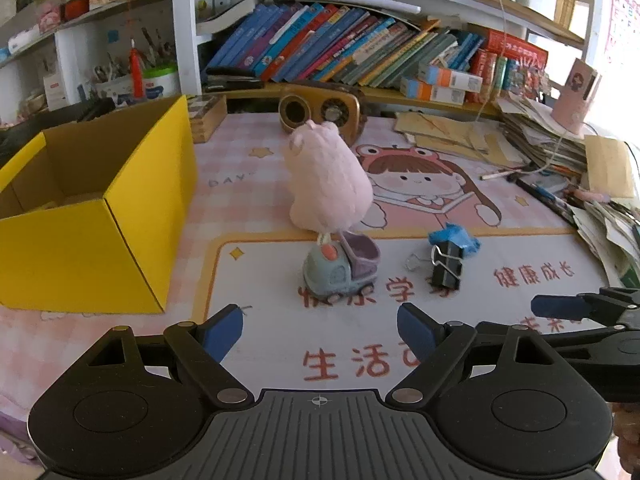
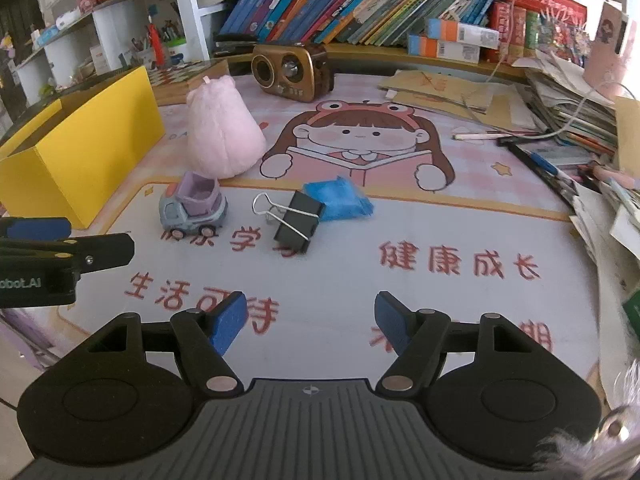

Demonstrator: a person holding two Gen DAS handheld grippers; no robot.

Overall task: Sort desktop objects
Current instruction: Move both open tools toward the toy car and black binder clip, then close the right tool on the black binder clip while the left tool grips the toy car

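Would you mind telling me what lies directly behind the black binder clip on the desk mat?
A crumpled blue wrapper lies just behind the binder clip, apparently touching its far edge. The clip's body hides the wrapper's near edge, so whether it tucks underneath cannot be seen. Both rest on the desk mat.

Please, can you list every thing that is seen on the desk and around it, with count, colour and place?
plush toy: one, pink, upright behind the toy truck
toy truck: one, grey-blue with purple bed, left of the binder clip
binder clip: one, black with silver handles, mat centre
blue wrapper: one, crumpled, touching the clip's far side
cardboard box: one, yellow, open, left of the mat
radio: one, brown, at the back below the shelf
books: many, mostly blue, leaning on the shelf
paper stack: one pile, mixed, right edge
desk mat: one, pink and white, cartoon girl
left hand-held gripper: open, empty
right hand-held gripper: open, empty
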